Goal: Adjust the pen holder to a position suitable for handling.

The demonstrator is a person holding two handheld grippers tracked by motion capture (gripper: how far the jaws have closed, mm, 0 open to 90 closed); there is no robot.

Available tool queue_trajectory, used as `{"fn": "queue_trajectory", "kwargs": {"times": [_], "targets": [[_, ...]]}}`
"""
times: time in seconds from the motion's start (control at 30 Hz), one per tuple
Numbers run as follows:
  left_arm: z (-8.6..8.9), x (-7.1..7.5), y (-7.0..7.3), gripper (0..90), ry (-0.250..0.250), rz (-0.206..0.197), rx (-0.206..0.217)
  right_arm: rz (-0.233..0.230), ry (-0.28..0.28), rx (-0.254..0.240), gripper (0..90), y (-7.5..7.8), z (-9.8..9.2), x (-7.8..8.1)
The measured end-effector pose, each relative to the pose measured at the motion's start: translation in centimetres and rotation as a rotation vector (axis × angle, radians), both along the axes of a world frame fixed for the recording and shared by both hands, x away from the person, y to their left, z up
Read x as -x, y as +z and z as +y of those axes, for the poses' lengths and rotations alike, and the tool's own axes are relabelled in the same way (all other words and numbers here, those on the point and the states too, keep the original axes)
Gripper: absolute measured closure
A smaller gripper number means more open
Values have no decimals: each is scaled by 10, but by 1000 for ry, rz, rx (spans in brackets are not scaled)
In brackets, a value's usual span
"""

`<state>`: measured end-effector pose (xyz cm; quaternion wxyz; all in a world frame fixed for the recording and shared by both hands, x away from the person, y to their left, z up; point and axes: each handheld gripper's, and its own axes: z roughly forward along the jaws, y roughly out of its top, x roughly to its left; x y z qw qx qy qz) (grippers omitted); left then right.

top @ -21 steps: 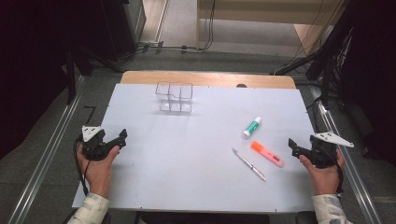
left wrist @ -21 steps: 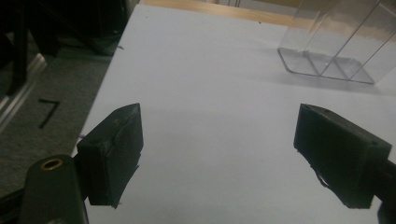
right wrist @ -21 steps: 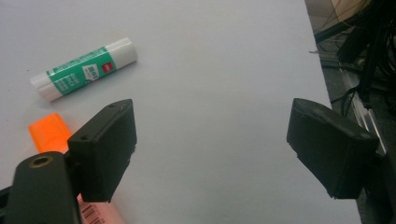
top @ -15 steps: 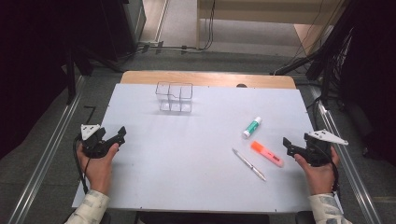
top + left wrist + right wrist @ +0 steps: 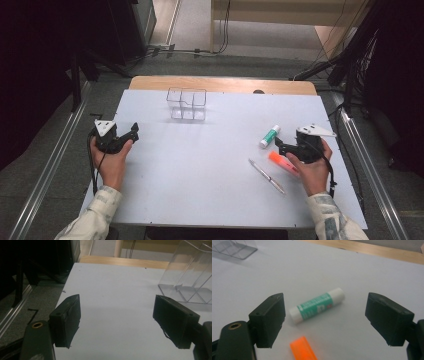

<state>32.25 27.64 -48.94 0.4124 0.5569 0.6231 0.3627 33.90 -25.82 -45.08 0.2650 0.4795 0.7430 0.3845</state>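
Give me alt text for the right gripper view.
The right gripper has its black jaws open, framing a green-and-white glue stick lying on the white table. An orange marker end lies nearer the camera; a clear organiser sits far left.

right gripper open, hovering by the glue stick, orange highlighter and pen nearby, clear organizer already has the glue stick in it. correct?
Not quite: the glue stick lies flat on the white table, far from the clear organizer, as the high view shows. The rest holds: the right gripper is open beside it, with the orange highlighter and pen nearby.
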Motion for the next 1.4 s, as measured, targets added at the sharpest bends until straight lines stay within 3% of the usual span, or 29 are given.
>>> {"fn": "queue_trajectory", "kwargs": {"times": [0.13,0.17,0.2,0.3,0.37,0.43,0.6,0.7,0.87,0.97,1.13,1.17,1.37,1.4], "targets": [[-4,-17,3,246,-22,26,-1,0,24,-4,237,6,30,-13],[-6,-28,4,259,-27,33,-1,3,35,-6,265,8,41,-17],[-6,-28,4,285,-27,33,-1,6,42,-7,292,9,47,-20],[-11,-49,8,478,-44,30,-16,18,54,-7,434,13,74,-29],[-16,-62,9,537,-71,29,-6,27,89,-14,604,16,94,-34],[-21,-77,9,612,-107,21,-6,38,121,-11,710,16,115,-42],[-37,-113,5,813,-178,60,-4,80,164,-30,865,14,165,-69],[-44,-130,0,900,-196,87,21,105,140,-38,879,8,185,-90],[-53,-147,-9,900,-213,101,53,163,111,-65,880,-12,209,-120],[-57,-152,-13,900,-234,106,37,178,89,-56,880,-22,221,-129],[-63,-159,-14,900,-248,110,43,189,29,-76,880,-29,222,-143],[-64,-160,-14,900,-251,118,27,195,28,-81,880,-31,221,-145],[-73,-160,-17,900,-294,119,41,214,46,-90,880,-38,221,-149],[-75,-160,-17,900,-299,121,38,208,34,-73,880,-38,221,-148]]}}
